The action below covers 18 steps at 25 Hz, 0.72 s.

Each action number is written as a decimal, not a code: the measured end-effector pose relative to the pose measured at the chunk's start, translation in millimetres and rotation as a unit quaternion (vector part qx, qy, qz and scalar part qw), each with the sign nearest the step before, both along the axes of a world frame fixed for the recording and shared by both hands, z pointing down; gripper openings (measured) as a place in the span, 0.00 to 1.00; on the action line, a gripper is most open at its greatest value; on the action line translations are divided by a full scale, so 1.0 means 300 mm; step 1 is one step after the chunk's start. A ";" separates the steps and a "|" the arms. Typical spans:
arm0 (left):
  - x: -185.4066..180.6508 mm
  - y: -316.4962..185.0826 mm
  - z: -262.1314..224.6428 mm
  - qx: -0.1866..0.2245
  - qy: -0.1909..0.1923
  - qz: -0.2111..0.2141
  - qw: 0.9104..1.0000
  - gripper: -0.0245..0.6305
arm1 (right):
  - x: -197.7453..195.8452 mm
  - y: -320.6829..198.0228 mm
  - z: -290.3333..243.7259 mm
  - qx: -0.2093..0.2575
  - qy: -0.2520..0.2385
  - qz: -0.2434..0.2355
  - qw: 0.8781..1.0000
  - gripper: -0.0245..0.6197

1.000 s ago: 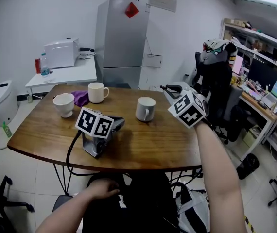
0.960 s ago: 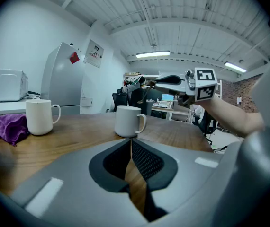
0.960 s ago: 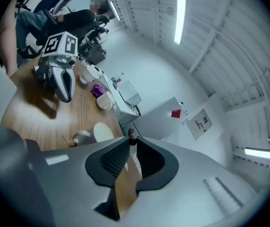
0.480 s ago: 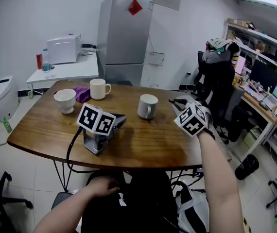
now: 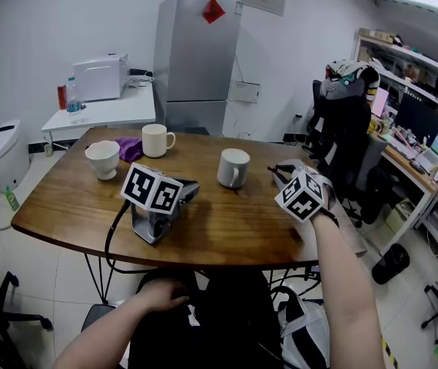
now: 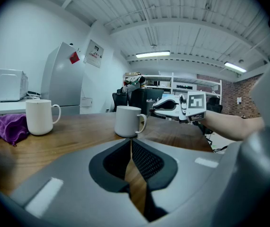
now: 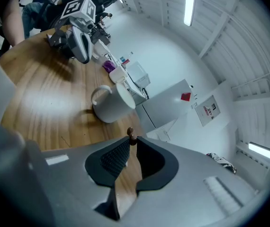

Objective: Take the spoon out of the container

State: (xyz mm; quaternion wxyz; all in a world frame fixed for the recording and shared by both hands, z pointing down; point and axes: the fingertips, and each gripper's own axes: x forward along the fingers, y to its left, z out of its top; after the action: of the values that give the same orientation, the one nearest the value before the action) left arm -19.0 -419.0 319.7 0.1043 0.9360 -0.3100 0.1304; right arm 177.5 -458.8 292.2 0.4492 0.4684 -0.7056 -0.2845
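Note:
A white mug point(image 5: 233, 167) stands mid-table, also shown in the right gripper view point(image 7: 112, 103) and the left gripper view point(image 6: 128, 121). My right gripper point(image 5: 277, 171) hovers low over the table, to the right of the mug and apart from it. Its jaws are shut on a small dark spoon point(image 7: 131, 136); only the brown end shows at the fingertips. My left gripper point(image 5: 190, 192) lies on the table left of the mug, pointing at it. Its jaws point(image 6: 130, 142) are shut and hold nothing.
On the wooden table point(image 5: 73, 206), a second white mug point(image 5: 154, 140), a white cup point(image 5: 102, 160) and a purple cloth point(image 5: 131, 150) sit at the far left. An office chair point(image 5: 340, 129) stands beyond the right edge. My bare left hand point(image 5: 161, 298) rests below the near edge.
My right gripper has come down and drifted right and nearer, away from the mug, still shut on the spoon. The left gripper has not moved.

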 end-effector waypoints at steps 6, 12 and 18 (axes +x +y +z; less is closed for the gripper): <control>0.000 0.001 -0.001 -0.001 0.000 0.000 1.000 0.05 | 0.007 0.002 0.052 -0.015 0.042 0.004 0.999 0.11; 0.000 0.000 0.000 -0.001 0.000 0.000 1.000 0.05 | -0.014 0.022 0.141 -0.078 0.078 -0.016 0.994 0.11; 0.001 0.001 -0.001 -0.001 0.000 0.000 1.000 0.05 | -0.016 0.042 0.212 -0.153 0.086 -0.014 0.984 0.12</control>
State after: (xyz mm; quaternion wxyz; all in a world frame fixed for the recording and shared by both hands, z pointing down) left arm -18.6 -418.8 319.4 0.1049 0.9360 -0.3099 0.1302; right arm 172.7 -446.2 355.8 0.5702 0.3581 -0.7062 -0.2187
